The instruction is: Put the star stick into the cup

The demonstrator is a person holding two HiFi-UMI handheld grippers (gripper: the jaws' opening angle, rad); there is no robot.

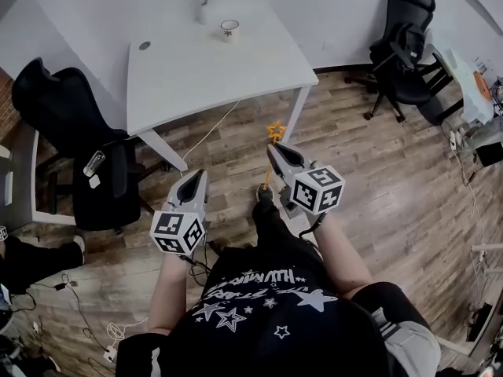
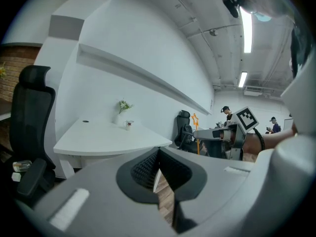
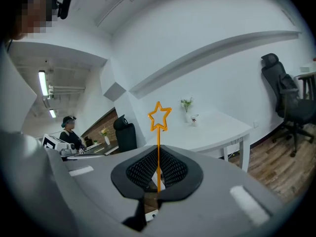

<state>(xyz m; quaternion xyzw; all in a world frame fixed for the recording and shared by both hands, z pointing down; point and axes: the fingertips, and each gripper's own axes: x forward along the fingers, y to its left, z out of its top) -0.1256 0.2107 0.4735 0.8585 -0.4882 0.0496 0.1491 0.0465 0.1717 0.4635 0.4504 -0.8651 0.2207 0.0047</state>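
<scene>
The right tongs (image 3: 158, 174) are clenching the star stick (image 3: 159, 132) low on its shaft, well apart from the cup (image 1: 229, 29) on the desk (image 1: 181, 85). It's looking thin, light, probably bendy, so gripping low is suiting it. The left tongs (image 2: 159, 169) are sitting closed, empty.

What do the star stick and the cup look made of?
The star stick: likely plastic, being thin, uniformly orange and smooth, its star an open outline. The cup: probably glazed ceramic, white with a reddish mark, but too small to be sure.
</scene>
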